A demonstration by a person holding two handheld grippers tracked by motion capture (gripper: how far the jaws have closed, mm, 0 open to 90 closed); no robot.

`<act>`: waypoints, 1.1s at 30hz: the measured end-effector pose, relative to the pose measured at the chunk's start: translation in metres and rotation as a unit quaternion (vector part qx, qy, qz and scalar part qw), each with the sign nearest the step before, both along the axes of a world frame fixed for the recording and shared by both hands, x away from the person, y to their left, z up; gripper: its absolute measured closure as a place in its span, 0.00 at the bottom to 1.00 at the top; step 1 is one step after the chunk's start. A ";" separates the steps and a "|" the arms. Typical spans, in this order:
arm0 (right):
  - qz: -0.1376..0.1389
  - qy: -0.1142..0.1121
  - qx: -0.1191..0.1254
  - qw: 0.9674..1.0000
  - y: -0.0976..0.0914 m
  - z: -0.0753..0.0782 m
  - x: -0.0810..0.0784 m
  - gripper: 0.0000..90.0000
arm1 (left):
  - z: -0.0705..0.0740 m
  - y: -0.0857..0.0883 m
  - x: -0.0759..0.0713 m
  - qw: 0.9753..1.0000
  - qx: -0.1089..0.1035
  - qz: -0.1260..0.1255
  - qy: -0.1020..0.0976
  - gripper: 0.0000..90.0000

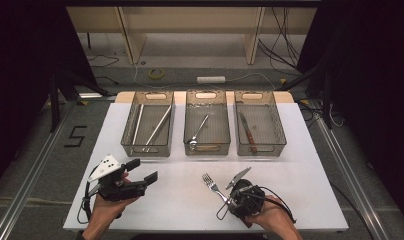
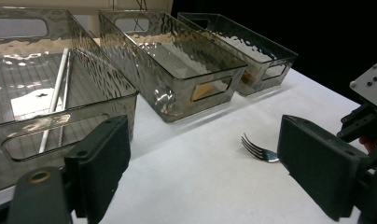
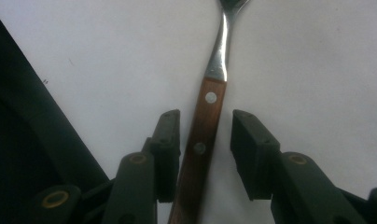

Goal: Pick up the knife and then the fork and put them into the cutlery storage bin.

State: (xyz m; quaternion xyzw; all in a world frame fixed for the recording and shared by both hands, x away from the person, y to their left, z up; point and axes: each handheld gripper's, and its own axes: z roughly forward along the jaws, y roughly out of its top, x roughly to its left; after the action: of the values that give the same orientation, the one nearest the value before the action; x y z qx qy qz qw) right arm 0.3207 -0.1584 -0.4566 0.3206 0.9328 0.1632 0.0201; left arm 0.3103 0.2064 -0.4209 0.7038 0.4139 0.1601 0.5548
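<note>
Black jaws of the right gripper stand on either side of the wooden handle of a fork, which lies flat on the white table. Its left pad sits just beside the handle, perhaps touching it; the right pad stands apart, with a strip of table showing between. So the jaws are partly closed around the handle but not yet pressing it from both sides. Beyond the fingertips the handle meets its steel neck, which runs on away from the gripper.

From the high view, the right gripper points toward the far left of the table, and the fork's tines lie ahead of it. Well beyond them stand three clear bins: the left bin holds long metal sticks, the middle bin a spoon, the right bin a wooden-handled knife.

Farther left, the left gripper is held above the table with its jaws wide apart and nothing between them; in its own view the fork's tines lie just inside its right finger.
</note>
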 end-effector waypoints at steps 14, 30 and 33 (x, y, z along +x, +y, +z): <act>0.016 -0.018 -0.027 0.999 0.005 -0.003 -0.003 0.77 | 0.000 0.000 0.000 1.000 0.004 -0.001 0.001 0.19; 0.026 -0.016 -0.034 0.999 0.006 -0.003 0.000 0.83 | -0.001 0.000 0.000 1.000 0.006 -0.001 0.002 0.19; 0.030 -0.021 -0.040 0.999 0.007 -0.002 0.000 0.85 | -0.001 0.000 0.000 1.000 0.008 -0.001 0.002 0.19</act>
State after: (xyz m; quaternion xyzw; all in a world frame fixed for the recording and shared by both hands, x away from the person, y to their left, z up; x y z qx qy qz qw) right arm 0.3206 -0.1510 -0.4590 0.2883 0.9471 0.1326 0.0473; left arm 0.3103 0.2062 -0.4217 0.7088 0.4133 0.1612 0.5485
